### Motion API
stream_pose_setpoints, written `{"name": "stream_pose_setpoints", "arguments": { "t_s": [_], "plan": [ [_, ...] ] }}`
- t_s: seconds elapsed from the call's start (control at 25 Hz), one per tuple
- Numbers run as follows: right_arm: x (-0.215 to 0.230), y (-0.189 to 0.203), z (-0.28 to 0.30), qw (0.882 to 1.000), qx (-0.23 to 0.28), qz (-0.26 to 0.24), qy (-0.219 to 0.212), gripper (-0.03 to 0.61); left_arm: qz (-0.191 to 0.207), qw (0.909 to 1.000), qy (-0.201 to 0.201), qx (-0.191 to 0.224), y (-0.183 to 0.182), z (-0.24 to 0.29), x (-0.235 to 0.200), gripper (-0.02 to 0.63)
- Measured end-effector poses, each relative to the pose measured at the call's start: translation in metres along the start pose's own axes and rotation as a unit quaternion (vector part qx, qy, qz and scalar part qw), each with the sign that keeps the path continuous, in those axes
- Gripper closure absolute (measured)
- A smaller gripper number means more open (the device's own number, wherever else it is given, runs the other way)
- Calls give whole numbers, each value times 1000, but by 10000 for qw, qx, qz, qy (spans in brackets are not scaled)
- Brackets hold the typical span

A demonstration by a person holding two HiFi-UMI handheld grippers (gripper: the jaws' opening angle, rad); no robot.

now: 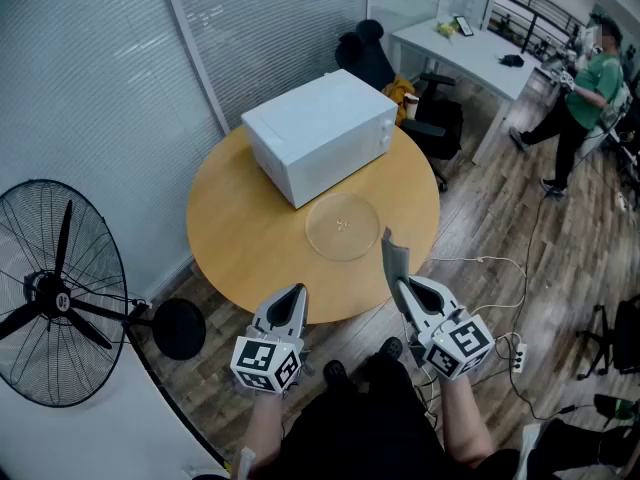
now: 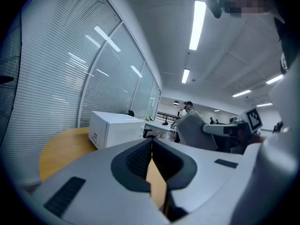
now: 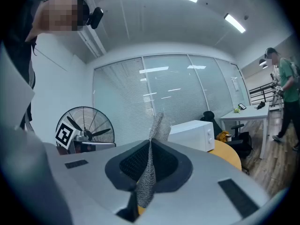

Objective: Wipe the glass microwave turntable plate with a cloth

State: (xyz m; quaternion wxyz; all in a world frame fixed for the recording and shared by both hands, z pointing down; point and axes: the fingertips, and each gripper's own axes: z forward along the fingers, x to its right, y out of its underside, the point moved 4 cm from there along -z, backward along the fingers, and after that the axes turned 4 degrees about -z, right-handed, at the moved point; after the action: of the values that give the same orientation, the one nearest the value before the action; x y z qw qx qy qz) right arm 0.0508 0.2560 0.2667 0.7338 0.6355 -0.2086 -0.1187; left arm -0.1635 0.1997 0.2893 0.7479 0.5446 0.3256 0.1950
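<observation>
Your right gripper [image 1: 401,282] is clamped on a grey mesh cloth [image 1: 392,256]. In the right gripper view the jaws are pinched together on the fabric. One flap sticks up past the tips and the rest hangs down between the pads. Your left gripper [image 1: 297,291] is closed tight with nothing in it; the left gripper view shows its jaws meeting in one line. Both grippers sit side by side at the near edge of the round wooden table [image 1: 235,243], left one over the rim, right one a bit further right. They point roughly level toward the table.

The glass turntable plate [image 1: 343,226] lies flat on the tabletop, clear and round, between your grippers and the white microwave [image 1: 320,133]. It is just beside the microwave's near front corner. In the head view the cloth's raised tip lines up with the plate's near right rim. I can't tell whether it touches the plate.

The microwave stands toward the far side of the table, door closed. A big black floor fan [image 1: 55,293] stands to the left by the window blinds. Behind the table are a black office chair [image 1: 405,78] and a white desk [image 1: 470,43]. A person in a green top [image 1: 592,83] stands at the far right. A white power strip [image 1: 517,354] lies on the wood floor near your right side.
</observation>
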Motion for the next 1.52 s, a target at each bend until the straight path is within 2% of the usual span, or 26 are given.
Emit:
{"name": "stream_pose_setpoints", "arguments": {
  "t_s": [0.32,0.56,0.72,0.92,1.12,1.52],
  "plan": [
    [-10,-1,8,10000,24,-53,-50,563,-7,10000,9,26,-5,1,-6,618],
    [-17,8,10,9999,37,27,160,560,-94,9999,21,-92,7,-4,-12,618],
    [-11,17,15,9999,-72,102,108,560,-158,9997,16,-172,16,3,-15,618],
    [8,24,30,9996,-150,246,-64,560,-228,9994,-129,-241,21,15,-19,618],
    [34,23,63,9987,-113,372,-322,558,-368,9982,-439,-159,14,34,-39,618],
    [104,16,136,9943,-296,523,-884,558,-413,9948,-834,-424,-4,108,-65,618]
  ]
}}
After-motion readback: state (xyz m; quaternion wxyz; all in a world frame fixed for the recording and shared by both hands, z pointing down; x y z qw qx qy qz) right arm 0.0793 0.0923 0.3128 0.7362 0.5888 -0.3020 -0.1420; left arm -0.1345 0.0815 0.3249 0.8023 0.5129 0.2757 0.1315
